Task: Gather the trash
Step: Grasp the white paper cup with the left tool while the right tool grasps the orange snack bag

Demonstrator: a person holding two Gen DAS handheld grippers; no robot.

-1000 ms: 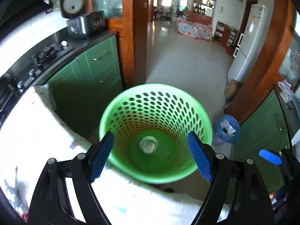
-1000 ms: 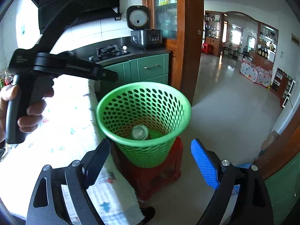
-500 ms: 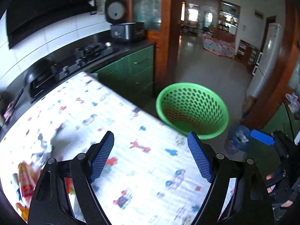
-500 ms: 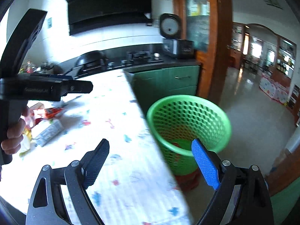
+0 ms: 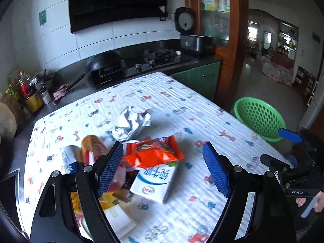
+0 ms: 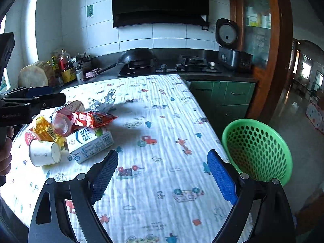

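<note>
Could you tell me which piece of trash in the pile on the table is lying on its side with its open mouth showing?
The white paper cup: it lies tipped over beside the milk carton, unlike the flat wrappers.

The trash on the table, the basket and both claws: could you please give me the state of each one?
Left claw: open, empty, over the trash pile.
Right claw: open, empty, above bare cloth.
Milk carton: lying on its side.
Paper cup: tipped over, mouth sideways.
Red snack wrapper: resting on the carton.
Crumpled foil wrapper: lying apart from the pile.
Green basket: upright beside the table edge, contents hidden.
Rice cooker: lid raised.
</note>
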